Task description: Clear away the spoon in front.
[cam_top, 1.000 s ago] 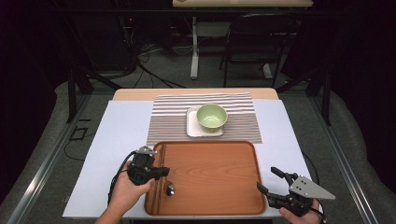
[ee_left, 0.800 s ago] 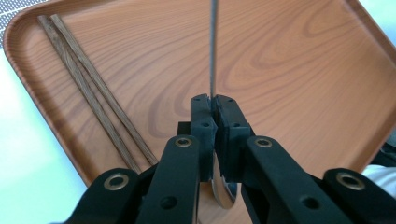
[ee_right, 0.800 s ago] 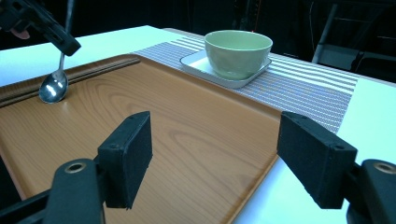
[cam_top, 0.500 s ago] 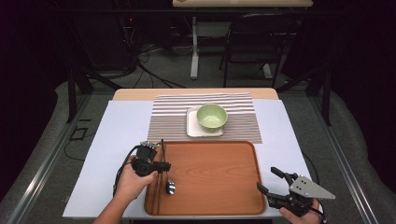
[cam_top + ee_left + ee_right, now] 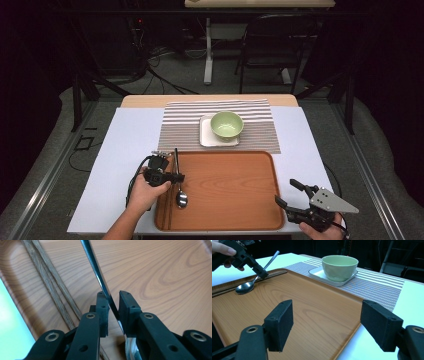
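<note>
From the high view, the left claw (image 5: 172,176) sits over the left end of the wooden tray (image 5: 235,220) on the bench (image 5: 120,150), with the spoon (image 5: 179,182) beneath it: bowl end resting on the tray floor near the person, handle running away toward the tray's far rim, a pair of chopsticks (image 5: 168,210) lying just beside it along the left wall. Behind the tray, a green bowl (image 5: 227,124) stands on a small white square plate (image 5: 206,136) on a striped mat (image 5: 260,125). The right claw (image 5: 291,192) hovers off the tray's near right corner, well apart from everything. In the left gripper view, the spoon's handle (image 5: 100,277) passes between the two black jaws, which have just been opening; a slim gap shows on either side, so the pads look to be letting go rather than pinching. In the right gripper view, the right claw (image 5: 324,325) stands wide open and empty above the tray, and farther off the spoon's bowl (image 5: 244,288) rests on the wood while its handle slants up through the left claw (image 5: 260,272). The spoon seems to be polished metal: stiff, light and slick, likely to swivel or slide in a loose pinch. The flat mid-handle, gripped squarely across its width, looks the surest place to hold.
</note>
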Tool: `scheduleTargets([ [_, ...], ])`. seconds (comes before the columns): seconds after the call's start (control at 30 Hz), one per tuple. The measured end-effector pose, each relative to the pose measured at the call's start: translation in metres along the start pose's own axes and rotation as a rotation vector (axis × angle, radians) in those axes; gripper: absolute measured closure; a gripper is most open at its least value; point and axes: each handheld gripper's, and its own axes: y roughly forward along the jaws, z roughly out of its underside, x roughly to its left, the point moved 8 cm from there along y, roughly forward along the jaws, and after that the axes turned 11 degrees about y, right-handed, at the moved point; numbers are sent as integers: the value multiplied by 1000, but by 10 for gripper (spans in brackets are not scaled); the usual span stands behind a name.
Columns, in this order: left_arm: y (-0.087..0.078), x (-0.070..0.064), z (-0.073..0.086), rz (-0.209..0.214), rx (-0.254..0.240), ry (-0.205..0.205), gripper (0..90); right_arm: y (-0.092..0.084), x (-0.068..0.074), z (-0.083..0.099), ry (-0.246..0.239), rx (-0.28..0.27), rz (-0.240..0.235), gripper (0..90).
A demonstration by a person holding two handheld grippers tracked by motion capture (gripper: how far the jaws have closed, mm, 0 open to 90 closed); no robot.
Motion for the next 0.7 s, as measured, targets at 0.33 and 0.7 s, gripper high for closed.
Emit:
scheduleTargets([
  [0.33, 6, 3, 6, -13, 21, 4, 768, 0, 0, 0, 0, 0, 0, 264],
  [0.7, 6, 5, 8, -6, -25, -20, 722, 0, 0, 0, 0, 1, -1, 264],
])
